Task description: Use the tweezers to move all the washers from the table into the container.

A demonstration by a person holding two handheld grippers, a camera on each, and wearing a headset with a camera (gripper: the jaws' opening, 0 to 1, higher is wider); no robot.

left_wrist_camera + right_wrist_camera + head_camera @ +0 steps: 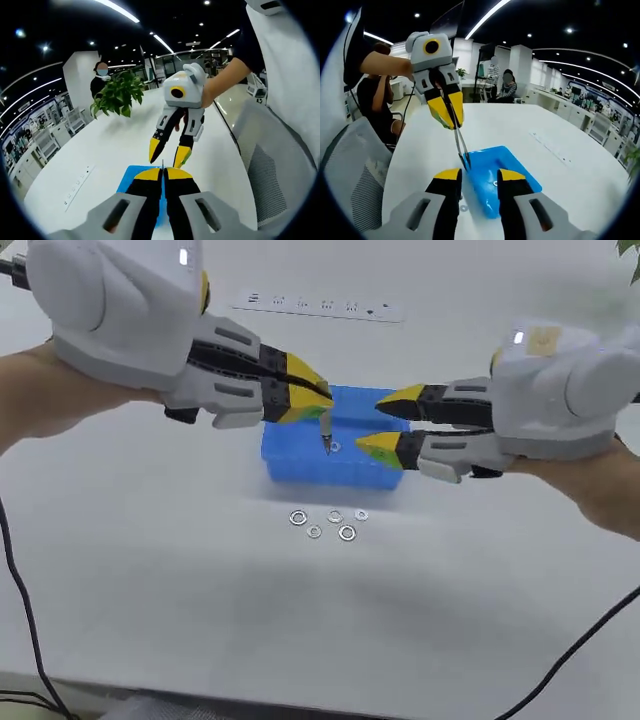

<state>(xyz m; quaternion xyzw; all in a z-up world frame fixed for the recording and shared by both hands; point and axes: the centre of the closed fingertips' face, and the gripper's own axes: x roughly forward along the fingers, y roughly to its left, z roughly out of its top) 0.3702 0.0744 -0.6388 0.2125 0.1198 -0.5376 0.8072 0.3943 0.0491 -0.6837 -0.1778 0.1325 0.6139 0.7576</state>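
Several small metal washers [335, 518] lie on the white table just in front of the blue container [300, 465]. One washer [335, 447] lies inside the container. My left gripper [322, 400] is shut on the tweezers [326, 430], whose tips hang down over the container. In the right gripper view the tweezers [460, 140] point down at the container [515, 172]. My right gripper [378, 423] is open on the container's right, holding nothing; its jaws stand apart in its own view [480, 175]. In the left gripper view my left gripper [163, 172] faces the open right gripper [171, 150].
A white power strip [320, 306] lies at the far side of the table. Black cables [25, 610] run along the left and right front edges. A potted plant [117, 95] and a person stand beyond the table. The table's near half is bare.
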